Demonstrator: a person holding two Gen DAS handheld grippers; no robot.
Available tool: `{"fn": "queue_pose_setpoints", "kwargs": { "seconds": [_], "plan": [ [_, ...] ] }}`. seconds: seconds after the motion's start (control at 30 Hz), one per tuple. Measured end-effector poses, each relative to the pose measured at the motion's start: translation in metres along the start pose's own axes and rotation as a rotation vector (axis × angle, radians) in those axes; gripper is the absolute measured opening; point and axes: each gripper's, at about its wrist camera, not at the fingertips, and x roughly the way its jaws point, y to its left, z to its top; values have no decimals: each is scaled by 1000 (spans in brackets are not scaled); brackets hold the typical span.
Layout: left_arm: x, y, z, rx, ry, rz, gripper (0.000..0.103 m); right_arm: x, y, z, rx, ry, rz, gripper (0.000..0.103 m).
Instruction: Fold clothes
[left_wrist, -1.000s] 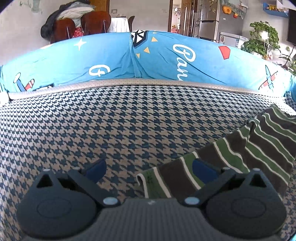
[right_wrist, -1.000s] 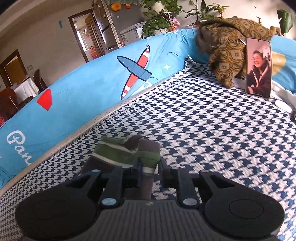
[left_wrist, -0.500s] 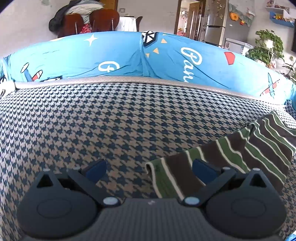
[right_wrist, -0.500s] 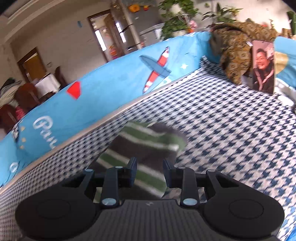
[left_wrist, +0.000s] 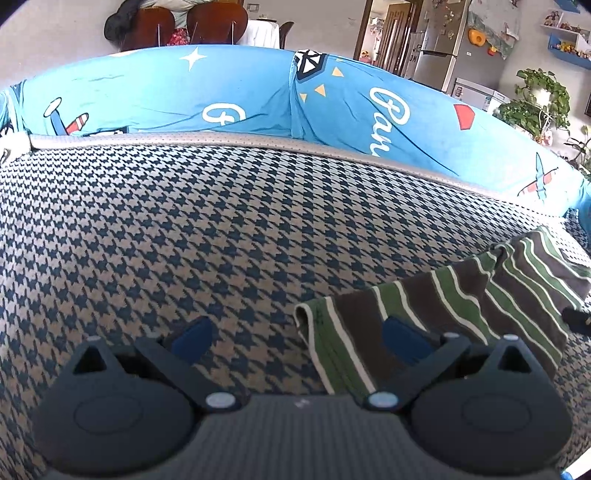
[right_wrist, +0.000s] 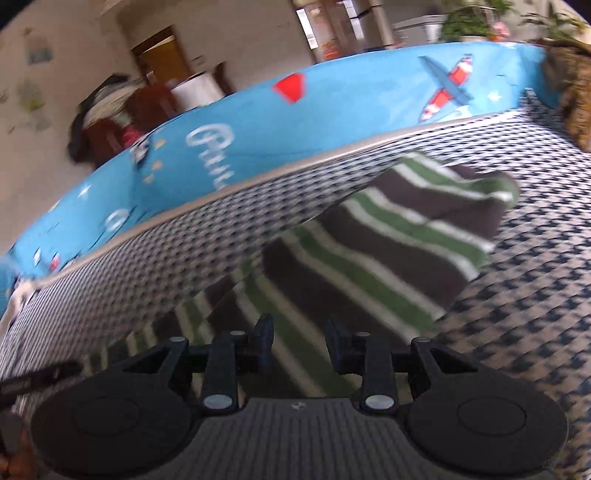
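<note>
A brown garment with green and white stripes (left_wrist: 461, 306) lies folded on the houndstooth sofa seat (left_wrist: 184, 240), at the right in the left wrist view. My left gripper (left_wrist: 295, 332) is wide open and empty, low over the seat, with its right finger over the garment's near end. In the blurred right wrist view the same garment (right_wrist: 369, 251) lies spread ahead with its far end doubled over. My right gripper (right_wrist: 299, 332) is open a little above it and holds nothing.
A blue printed cushion backrest (left_wrist: 295, 96) runs along the far side of the seat. A brown patterned cloth (right_wrist: 572, 96) lies at the far right corner. Chairs, a fridge and plants stand in the room behind.
My right gripper has let go of the garment's end, opened and swung left and back. The garment's end now lies doubled over. My left gripper has barely moved.
</note>
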Motion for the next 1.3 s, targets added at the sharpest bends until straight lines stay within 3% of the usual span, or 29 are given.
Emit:
{"fn": "queue_pose_setpoints", "kwargs": {
  "seconds": [0.37,0.57,1.0,1.3],
  "plan": [
    [1,0,-7,-24,43,-48,100,4,74,-47,-174,139,223,31],
    [4,2,-8,-44,66,-65,101,3,105,-60,-261,186,297,32],
    [6,15,-4,-127,101,-127,103,5,148,-102,-530,214,293,56],
    [9,14,-1,-173,149,-247,103,8,153,-119,-693,139,198,49]
  ]
}}
